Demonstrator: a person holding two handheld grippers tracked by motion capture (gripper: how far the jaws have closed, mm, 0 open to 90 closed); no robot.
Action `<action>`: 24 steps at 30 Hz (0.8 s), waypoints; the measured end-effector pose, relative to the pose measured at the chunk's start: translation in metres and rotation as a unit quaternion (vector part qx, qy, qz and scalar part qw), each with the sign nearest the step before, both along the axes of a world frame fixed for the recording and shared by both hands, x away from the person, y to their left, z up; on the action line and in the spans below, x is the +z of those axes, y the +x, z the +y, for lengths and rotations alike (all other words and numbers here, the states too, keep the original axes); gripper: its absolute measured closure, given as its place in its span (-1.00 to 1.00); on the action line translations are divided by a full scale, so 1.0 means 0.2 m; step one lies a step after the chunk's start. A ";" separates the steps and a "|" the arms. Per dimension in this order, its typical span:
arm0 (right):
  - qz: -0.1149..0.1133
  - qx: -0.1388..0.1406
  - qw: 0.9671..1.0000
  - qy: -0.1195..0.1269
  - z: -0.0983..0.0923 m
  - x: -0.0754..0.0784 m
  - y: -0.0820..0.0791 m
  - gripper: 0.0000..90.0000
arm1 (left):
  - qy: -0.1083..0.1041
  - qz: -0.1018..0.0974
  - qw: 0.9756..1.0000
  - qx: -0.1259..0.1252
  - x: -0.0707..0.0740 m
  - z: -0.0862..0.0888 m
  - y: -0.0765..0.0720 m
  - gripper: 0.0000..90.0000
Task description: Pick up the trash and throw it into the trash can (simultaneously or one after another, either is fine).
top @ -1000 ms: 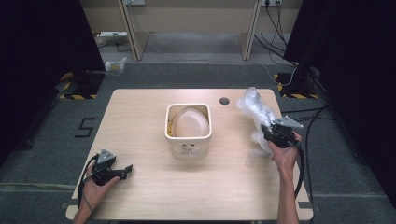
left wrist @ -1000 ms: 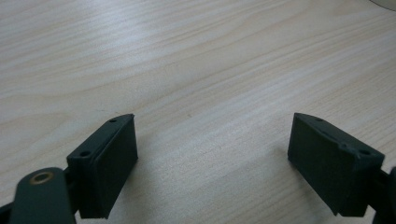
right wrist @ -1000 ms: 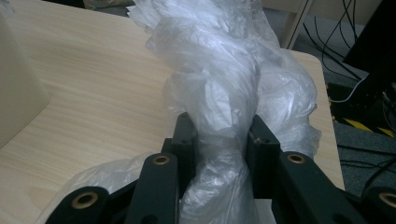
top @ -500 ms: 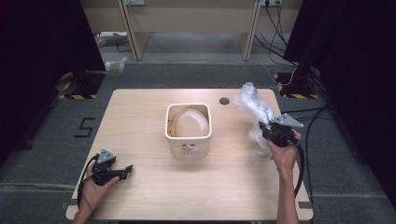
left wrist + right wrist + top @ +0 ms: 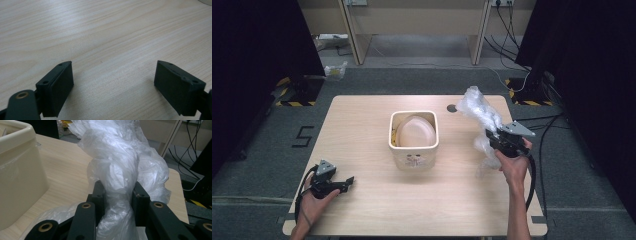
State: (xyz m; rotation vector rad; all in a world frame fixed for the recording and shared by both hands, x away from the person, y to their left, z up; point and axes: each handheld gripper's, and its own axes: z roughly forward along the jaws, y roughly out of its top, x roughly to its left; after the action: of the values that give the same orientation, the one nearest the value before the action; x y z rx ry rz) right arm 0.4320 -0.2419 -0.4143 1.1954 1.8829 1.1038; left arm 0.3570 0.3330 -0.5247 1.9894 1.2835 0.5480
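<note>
A crumpled clear plastic bag (image 5: 479,107) (image 5: 120,162) is held up over the table's right side, its lower part trailing down to the tabletop. My right gripper (image 5: 495,137) (image 5: 117,197) is shut on the bag's bunched middle. A cream square bin (image 5: 414,137) (image 5: 17,170) stands in the middle of the table with a pale rounded lining or lid inside it. My left gripper (image 5: 343,184) (image 5: 113,82) rests low at the table's front left, open, with bare wood between its jaws.
A small dark round spot (image 5: 452,108) lies on the wooden table (image 5: 362,125) near its far edge. Cables (image 5: 537,120) run across the floor to the right. A desk frame (image 5: 412,30) stands beyond the table.
The right gripper has carried the bag slightly left toward the bin. The left gripper has not moved.
</note>
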 end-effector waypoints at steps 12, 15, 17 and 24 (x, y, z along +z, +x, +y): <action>-0.007 0.014 1.000 0.001 0.03 0.03 -0.01 0.56 | 0.000 0.000 1.000 0.000 0.00 0.00 0.00 -0.67; -0.013 0.020 1.000 -0.001 0.04 0.05 -0.03 0.56 | -0.001 0.000 1.000 0.000 0.00 0.00 0.00 -0.67; -0.016 0.024 1.000 0.000 0.05 0.07 -0.03 0.56 | 0.000 0.000 1.000 0.000 0.00 0.00 0.00 -0.67; -0.022 0.033 0.999 0.002 0.08 0.08 -0.04 0.56 | 0.000 0.000 1.000 0.000 0.00 0.00 0.00 -0.67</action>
State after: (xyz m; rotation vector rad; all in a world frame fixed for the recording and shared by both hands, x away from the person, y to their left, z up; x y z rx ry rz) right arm 0.4241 -0.2252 -0.3974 1.1085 1.8993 1.1601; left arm 0.3570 0.3330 -0.5248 1.9894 1.2835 0.5478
